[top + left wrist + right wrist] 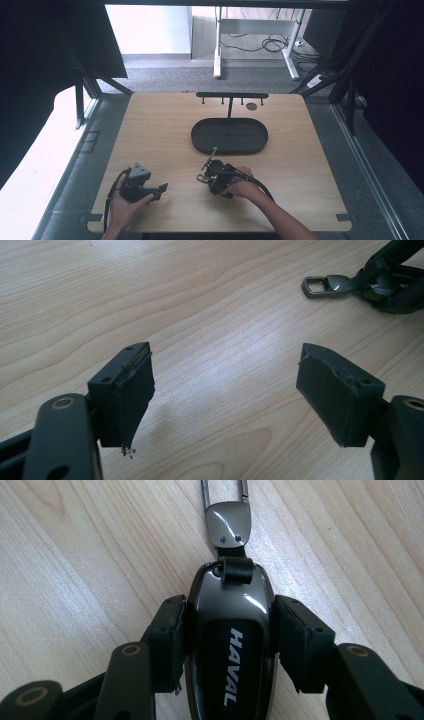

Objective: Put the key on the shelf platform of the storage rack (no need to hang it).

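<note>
Right gripper (227, 645) fingers clenched on key fob (231, 645) at near-centre tabletop (150, 130), clip end free for hooking onto far rack (231, 95); left gripper (225, 395) released, parked near-left.

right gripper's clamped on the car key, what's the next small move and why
Probably a short, straight lift. The right gripper has both pads pressed on the sides of the car key, which lies flat on the table. The metal clip trails loose ahead. The key rack stands beyond the black tray, so raising it clear comes first. The left gripper is open, apart.
</note>
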A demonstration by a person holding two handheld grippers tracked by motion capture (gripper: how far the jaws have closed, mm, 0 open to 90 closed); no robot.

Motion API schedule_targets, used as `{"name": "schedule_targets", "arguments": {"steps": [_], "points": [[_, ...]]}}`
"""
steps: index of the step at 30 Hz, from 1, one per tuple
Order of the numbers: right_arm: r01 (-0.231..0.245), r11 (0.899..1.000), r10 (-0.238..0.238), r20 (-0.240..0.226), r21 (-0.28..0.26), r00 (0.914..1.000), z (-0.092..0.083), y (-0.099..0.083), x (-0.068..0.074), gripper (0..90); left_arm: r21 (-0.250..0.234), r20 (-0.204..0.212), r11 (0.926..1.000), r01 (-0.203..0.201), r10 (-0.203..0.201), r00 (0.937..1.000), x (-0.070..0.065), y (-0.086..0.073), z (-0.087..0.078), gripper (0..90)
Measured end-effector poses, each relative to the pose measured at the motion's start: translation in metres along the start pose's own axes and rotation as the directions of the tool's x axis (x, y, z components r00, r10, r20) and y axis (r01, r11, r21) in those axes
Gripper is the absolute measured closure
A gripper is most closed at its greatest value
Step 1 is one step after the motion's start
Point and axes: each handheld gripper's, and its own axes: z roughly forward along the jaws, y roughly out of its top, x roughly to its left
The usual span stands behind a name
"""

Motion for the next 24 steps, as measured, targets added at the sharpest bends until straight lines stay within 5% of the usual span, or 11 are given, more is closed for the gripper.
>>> {"name": "schedule_targets", "arguments": {"steps": [9, 24], "points": [[-0.012, 1.0, 0.011, -0.038, -0.02, 0.9992, -0.008, -0.002, -0.007, 49.4, -0.002, -0.002, 1.0, 0.002, -0.002, 1.0, 0.001, 0.0, 0.0, 23.3], [-0.015, 0.994, 0.011, -0.042, -0.105, 0.9991, -0.054, -0.004, -0.014, 49.6, -0.001, -0.003, 1.0, -0.007, 0.007, 1.0, 0.0, 0.0, 0.0, 23.3]]}}
